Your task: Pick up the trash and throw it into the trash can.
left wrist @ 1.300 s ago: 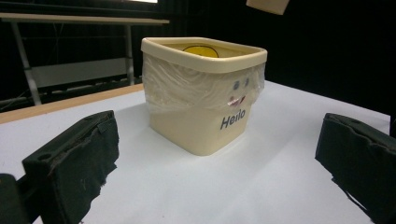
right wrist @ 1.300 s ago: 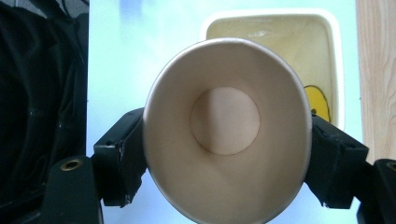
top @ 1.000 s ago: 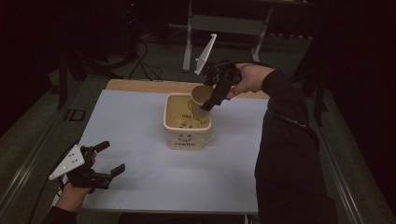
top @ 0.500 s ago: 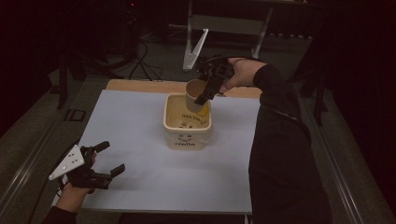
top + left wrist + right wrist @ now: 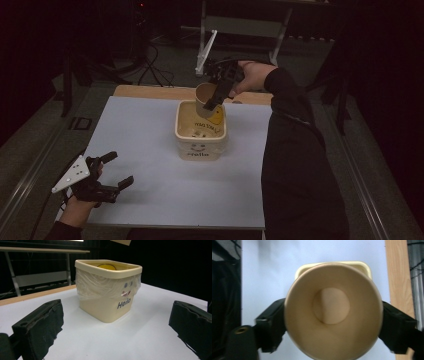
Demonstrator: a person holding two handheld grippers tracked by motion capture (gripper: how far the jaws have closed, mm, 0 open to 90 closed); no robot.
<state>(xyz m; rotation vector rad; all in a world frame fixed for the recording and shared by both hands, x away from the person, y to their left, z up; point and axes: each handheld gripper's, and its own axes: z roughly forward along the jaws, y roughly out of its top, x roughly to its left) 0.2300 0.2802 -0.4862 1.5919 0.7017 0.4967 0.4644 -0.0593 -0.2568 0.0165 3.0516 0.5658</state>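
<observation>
Your right gripper (image 5: 332, 322), jaws just opening around the brown paper cup (image 5: 333, 307), may drop it beside the cream square tub (image 5: 200, 131).

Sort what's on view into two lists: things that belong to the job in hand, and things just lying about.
In the job:
- tan paper cup, between the jaws of the right gripper, which have just been opening
- cream square plastic tub marked Hello, under the cup

Just about:
- left gripper, open and apart from the tub
- white table top
- wooden strip at the far edge
- metal stand behind
</observation>
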